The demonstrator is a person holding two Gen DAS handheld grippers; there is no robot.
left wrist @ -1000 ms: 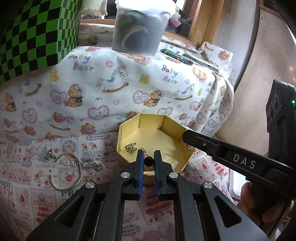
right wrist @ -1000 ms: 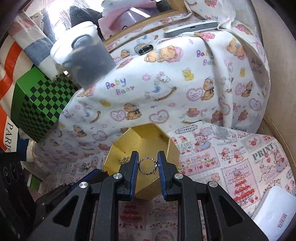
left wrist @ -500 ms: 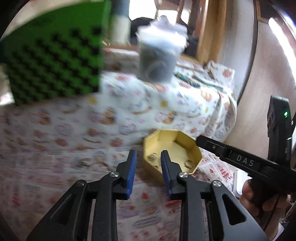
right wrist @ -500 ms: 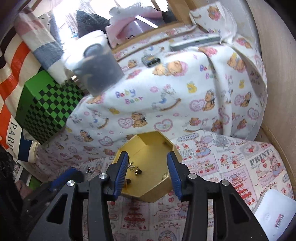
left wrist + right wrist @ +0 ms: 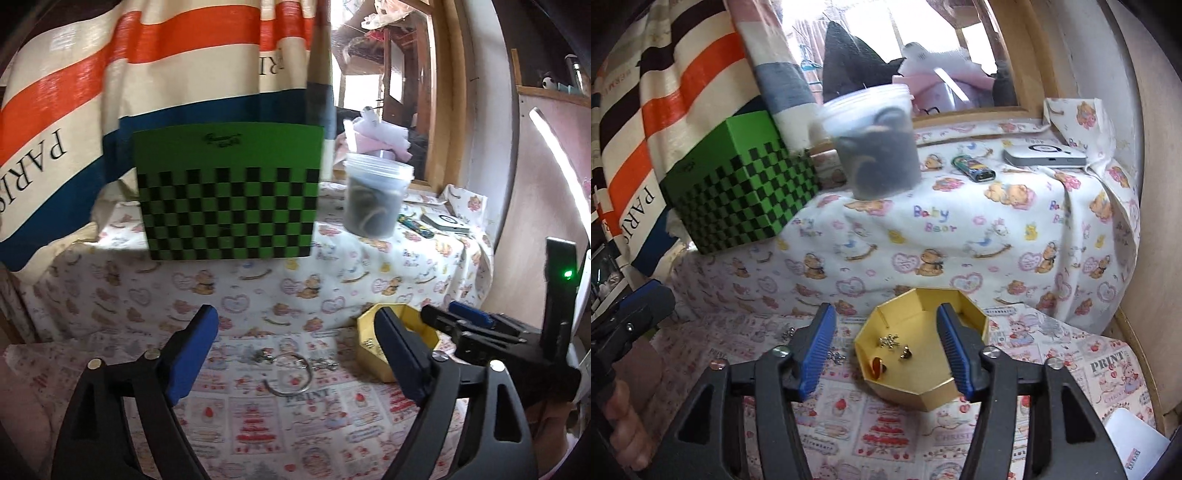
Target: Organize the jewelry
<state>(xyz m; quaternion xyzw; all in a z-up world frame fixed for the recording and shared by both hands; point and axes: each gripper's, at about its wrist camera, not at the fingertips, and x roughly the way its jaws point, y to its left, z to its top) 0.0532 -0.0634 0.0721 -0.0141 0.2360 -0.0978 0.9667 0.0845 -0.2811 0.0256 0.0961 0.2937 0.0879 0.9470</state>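
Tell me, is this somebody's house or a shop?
Most likely a room in someone's home. A Baby Bear print cloth covers the surface, a striped bag hangs behind a green checkered box, and clothes are piled by the window. Loose jewelry sits in a yellow octagonal box.

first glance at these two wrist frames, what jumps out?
The green-and-black checkered box stands at the back on the raised, bear-print-covered ledge, with the orange-striped fabric hanging behind it. Nearer, the yellow octagonal cardboard box sits on the printed cloth holding a few small jewelry pieces, while a silver open bangle lies on the cloth to its left.
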